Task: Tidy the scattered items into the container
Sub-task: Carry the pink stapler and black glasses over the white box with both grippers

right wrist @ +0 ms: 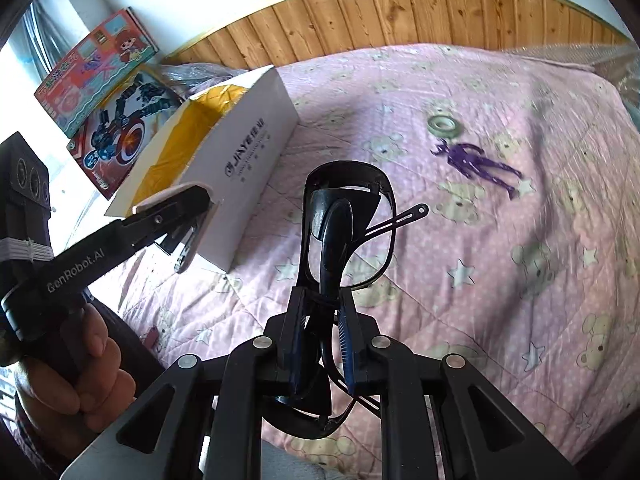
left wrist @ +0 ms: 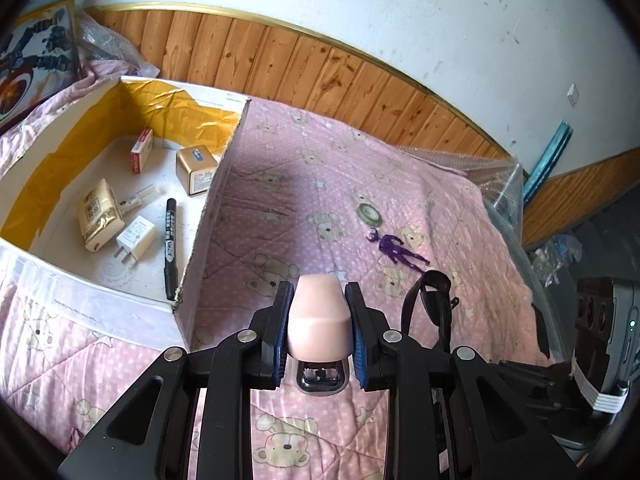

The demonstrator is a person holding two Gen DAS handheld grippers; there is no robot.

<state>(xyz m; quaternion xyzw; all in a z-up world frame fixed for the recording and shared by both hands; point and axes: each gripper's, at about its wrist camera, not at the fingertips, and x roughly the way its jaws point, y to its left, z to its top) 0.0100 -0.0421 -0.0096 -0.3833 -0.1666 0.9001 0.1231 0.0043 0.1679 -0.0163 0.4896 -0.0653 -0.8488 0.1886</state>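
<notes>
over a pink quilted bedspread with bear print (left wrist: 304, 184), left gripper (left wrist: 319, 322) clamped on a pale pink stapler with a chrome base (left wrist: 318, 320), just off the near corner of the white cardboard box with yellow lining (left wrist: 218, 184). right gripper (right wrist: 322, 336) pinched nearly closed on folded black-framed glasses (right wrist: 344, 216), held up off the bed. inside the box: black marker pen (left wrist: 171, 236), white plug charger (left wrist: 136, 240), small gold box (left wrist: 197, 170), red-and-white carton (left wrist: 142, 150), cream tissue pack (left wrist: 99, 214). out on the bedspread, well apart from the box: purple plastic figure (left wrist: 396, 250) and green tape ring (left wrist: 369, 213), near each other
</notes>
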